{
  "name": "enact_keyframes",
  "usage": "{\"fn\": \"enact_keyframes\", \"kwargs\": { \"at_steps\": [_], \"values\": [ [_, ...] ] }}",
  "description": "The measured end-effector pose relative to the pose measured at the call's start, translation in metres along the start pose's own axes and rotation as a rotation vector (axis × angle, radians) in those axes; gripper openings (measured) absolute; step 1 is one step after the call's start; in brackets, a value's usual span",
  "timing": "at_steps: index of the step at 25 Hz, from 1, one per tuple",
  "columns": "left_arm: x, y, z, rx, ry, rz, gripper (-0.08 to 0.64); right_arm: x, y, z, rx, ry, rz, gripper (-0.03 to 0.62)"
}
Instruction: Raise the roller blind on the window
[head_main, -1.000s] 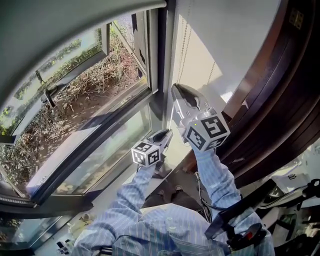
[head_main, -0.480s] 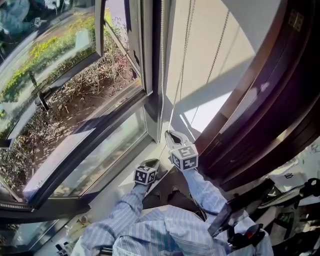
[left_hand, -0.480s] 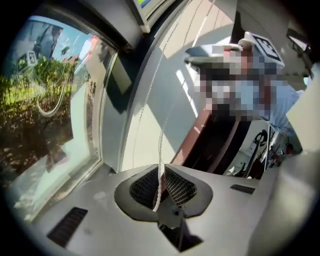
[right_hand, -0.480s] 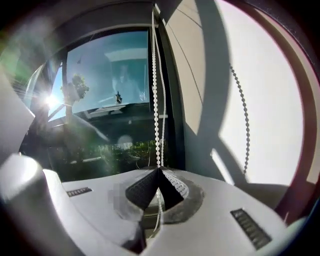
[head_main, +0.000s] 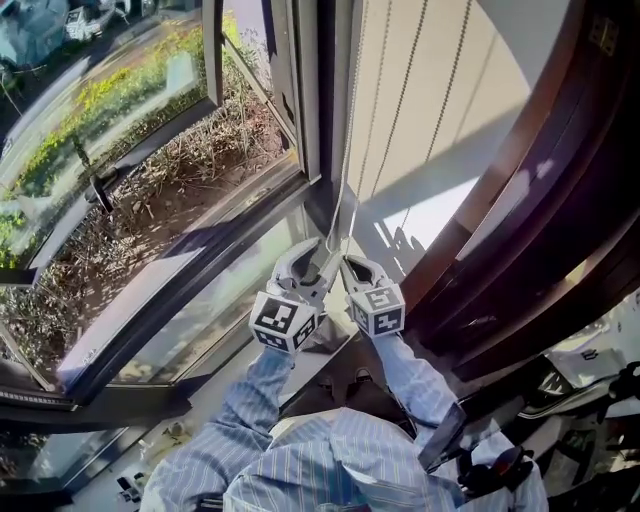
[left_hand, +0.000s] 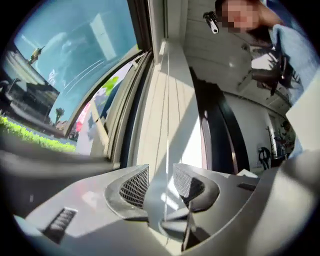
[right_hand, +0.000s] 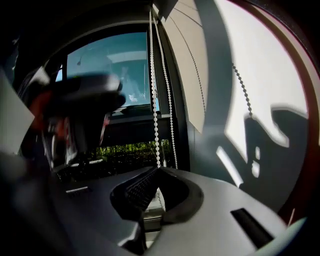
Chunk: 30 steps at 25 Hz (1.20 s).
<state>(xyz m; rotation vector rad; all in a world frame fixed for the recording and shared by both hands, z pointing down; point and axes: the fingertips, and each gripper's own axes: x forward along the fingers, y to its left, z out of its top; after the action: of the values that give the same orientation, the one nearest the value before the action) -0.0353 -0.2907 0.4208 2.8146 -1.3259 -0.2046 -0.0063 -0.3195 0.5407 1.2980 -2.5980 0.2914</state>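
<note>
Sunny window (head_main: 200, 200) up at 11 o'clock. My right gripper (right_hand: 155, 175) is clamped on the bead chain (right_hand: 153, 100). At its 9 o'clock, my left gripper (left_hand: 161, 185) has just let go, jaws spread around the chain. Next I'd say regrab higher and pull.

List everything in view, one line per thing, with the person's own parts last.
Window frame: one, dark grey, left and centre.
Bead chain: two strands, white, hanging by the frame's right edge.
Wall panel: one, beige, sunlit, right of the chain.
Wood surround: one, dark brown, far right.
Dry brush: one bed, brown, outside below the window.
Hedge: one strip, green, outside, upper left.
Sleeves: two, blue striped, bottom centre.
Left tool: one, grey; jaws apart, just been opening, a chain strand between them with the pads off it.
Right tool: one, grey; shut on a chain strand.
</note>
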Motion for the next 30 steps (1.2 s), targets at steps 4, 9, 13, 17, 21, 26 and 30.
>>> {"fn": "enact_keyframes", "kwargs": {
  "at_steps": [4,9,13,17,21,26,30],
  "values": [
    [0.040,-0.004,0.106,0.069,-0.121,-0.094,0.130,-0.001,0.005,-0.004,-0.005,-0.001,0.001,0.008],
    [0.069,-0.015,0.190,0.091,-0.234,-0.172,0.129,-0.005,0.008,-0.004,-0.009,0.002,0.007,0.008],
    [0.082,-0.025,0.212,0.130,-0.219,-0.209,0.024,-0.007,0.002,-0.005,-0.009,-0.004,-0.008,0.008],
    [0.078,-0.027,0.213,-0.003,-0.269,-0.267,0.015,-0.010,-0.001,-0.003,-0.020,-0.019,-0.017,0.008],
    [0.070,-0.021,0.208,-0.007,-0.320,-0.242,0.014,-0.010,0.002,-0.011,-0.049,-0.016,-0.017,0.008],
    [0.072,-0.007,0.147,0.001,-0.218,-0.169,0.012,-0.001,0.008,-0.072,-0.009,0.141,-0.003,0.006],
    [0.070,0.002,0.052,0.020,-0.029,-0.123,0.012,-0.009,0.014,-0.165,-0.041,0.388,0.024,0.008]
  ]
}}
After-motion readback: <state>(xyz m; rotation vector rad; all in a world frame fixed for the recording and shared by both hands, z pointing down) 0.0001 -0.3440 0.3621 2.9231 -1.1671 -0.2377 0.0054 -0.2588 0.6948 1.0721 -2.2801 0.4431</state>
